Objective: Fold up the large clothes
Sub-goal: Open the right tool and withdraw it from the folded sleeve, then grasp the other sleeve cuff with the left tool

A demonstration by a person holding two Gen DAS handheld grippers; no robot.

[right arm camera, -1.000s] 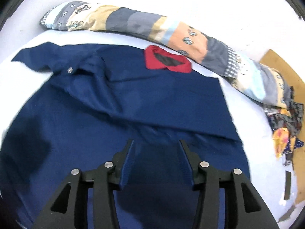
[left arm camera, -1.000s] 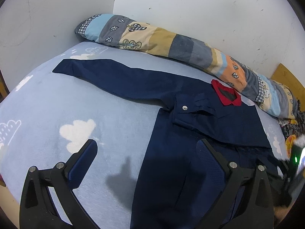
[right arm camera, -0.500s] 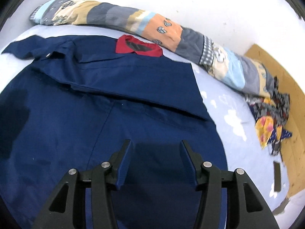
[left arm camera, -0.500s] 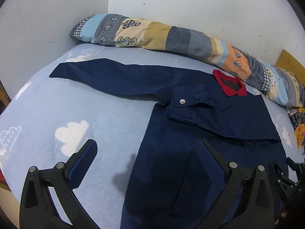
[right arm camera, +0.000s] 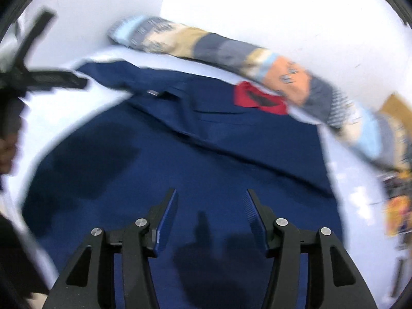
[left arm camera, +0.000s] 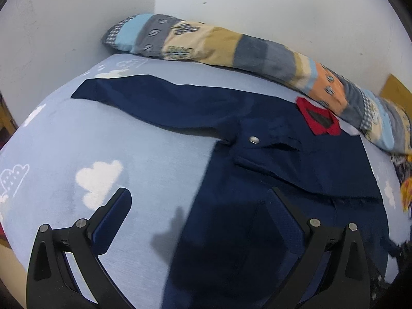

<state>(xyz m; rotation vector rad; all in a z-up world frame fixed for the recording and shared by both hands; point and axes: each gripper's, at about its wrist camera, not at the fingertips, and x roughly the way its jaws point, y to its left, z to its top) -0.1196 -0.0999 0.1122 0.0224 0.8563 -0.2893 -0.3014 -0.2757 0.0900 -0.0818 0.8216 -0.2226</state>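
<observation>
From the left wrist view, the navy shirt [left arm camera: 296, 170] lies spread on the bed [left arm camera: 108, 144], red collar [left arm camera: 319, 119] up by the long patchwork bolster [left arm camera: 257, 51] against the wall. One sleeve [left arm camera: 159, 105] runs straight out to the side, flat on the cloud-print sheet; the other sleeve looks folded across the chest, its snap cuff [left arm camera: 253, 140] lying on the body. The left gripper [left arm camera: 198, 200] hovers over the shirt's side edge, jaws wide apart, nothing between them.

Over to the right wrist view, and it's blurry, the camera swinging. The right gripper [right arm camera: 211, 200] hangs above the lower body of the shirt [right arm camera: 206, 159], jaws apart and empty. The left tool shows dark at the frame's edge, too smeared to read.

This looks like light woven cotton: soft, limp, no stiffness to speak of. It'll sag and drag wherever it isn't held, and it should slide easily on that smooth sheet. The best hold, I'd say, is a pinch at the outstretched sleeve's cuff end or the shoulder seam, taking one layer only, with the hem corners for the later body fold. The snap is the only hard bit; nothing fragile here.
</observation>
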